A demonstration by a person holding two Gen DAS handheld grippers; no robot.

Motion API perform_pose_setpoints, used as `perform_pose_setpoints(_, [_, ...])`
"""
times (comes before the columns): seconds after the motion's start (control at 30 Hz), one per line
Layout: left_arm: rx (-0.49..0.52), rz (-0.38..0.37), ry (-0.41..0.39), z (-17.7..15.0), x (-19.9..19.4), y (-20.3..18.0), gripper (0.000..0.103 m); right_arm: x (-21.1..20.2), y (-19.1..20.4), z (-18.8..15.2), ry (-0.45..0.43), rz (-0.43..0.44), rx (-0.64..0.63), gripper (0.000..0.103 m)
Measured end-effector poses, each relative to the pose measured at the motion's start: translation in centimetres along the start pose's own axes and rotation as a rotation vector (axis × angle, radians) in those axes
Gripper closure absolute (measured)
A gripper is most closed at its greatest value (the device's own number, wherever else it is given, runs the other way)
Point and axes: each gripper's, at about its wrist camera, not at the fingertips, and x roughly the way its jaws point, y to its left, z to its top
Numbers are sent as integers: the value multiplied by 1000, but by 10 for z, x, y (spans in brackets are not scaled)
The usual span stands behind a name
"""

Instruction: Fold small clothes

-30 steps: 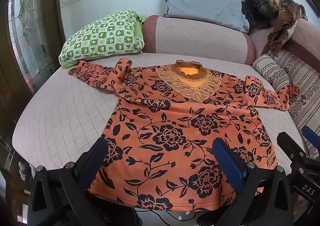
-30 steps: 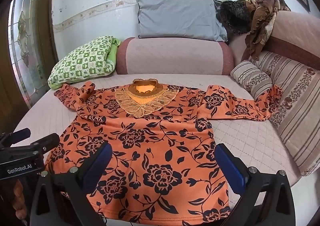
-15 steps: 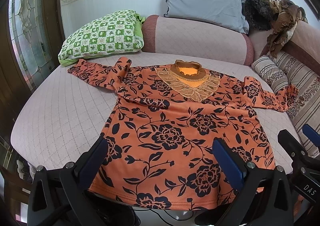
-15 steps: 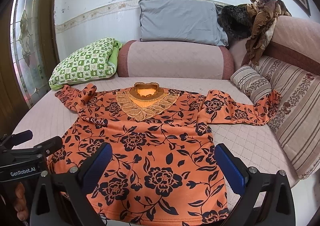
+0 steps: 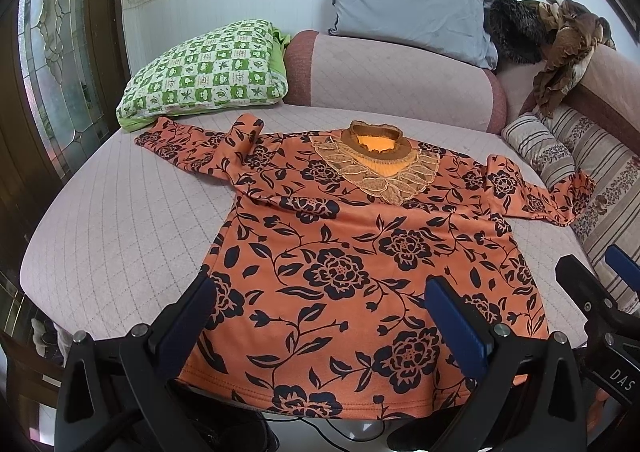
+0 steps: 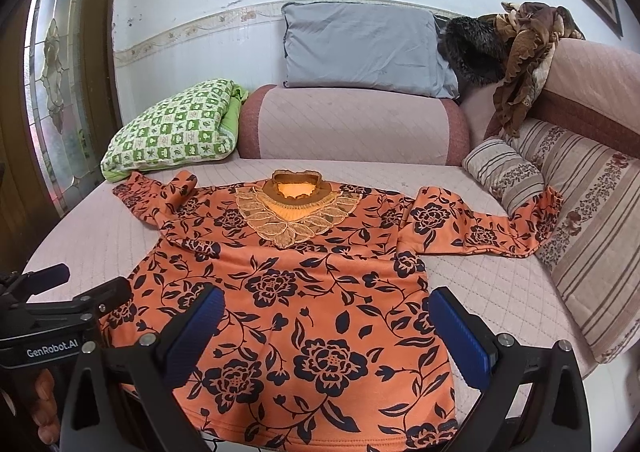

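An orange top with black flowers (image 5: 352, 252) (image 6: 304, 292) lies flat and face up on the pink quilted sofa seat (image 5: 120, 219) (image 6: 500, 292), collar away from me, both sleeves spread outward. Its lace collar (image 5: 376, 163) (image 6: 298, 211) shows clearly. My left gripper (image 5: 320, 316) hovers open over the hem's left part, holding nothing. My right gripper (image 6: 324, 328) hovers open over the hem's right part, also empty. Each gripper's black body shows at the edge of the other's view, the right gripper (image 5: 600, 312) and the left gripper (image 6: 60, 300).
A green checked pillow (image 5: 208, 75) lies at the back left. A pink bolster (image 5: 400, 79) and grey pillow (image 5: 412, 3) stand behind the top. Striped cushions (image 6: 580, 219) line the right side, touching the right sleeve. Brown clothes (image 6: 524, 51) drape over the sofa corner.
Both grippers have drawn slightly back and up from the top, so it sits a little lower and smaller in view. Both stay open.
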Motion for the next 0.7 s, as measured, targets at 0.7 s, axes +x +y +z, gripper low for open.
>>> perform_pose_setpoints(0.7, [-6,-7,9,-1,2,2,0,1,6,3,-3,8,-4,0])
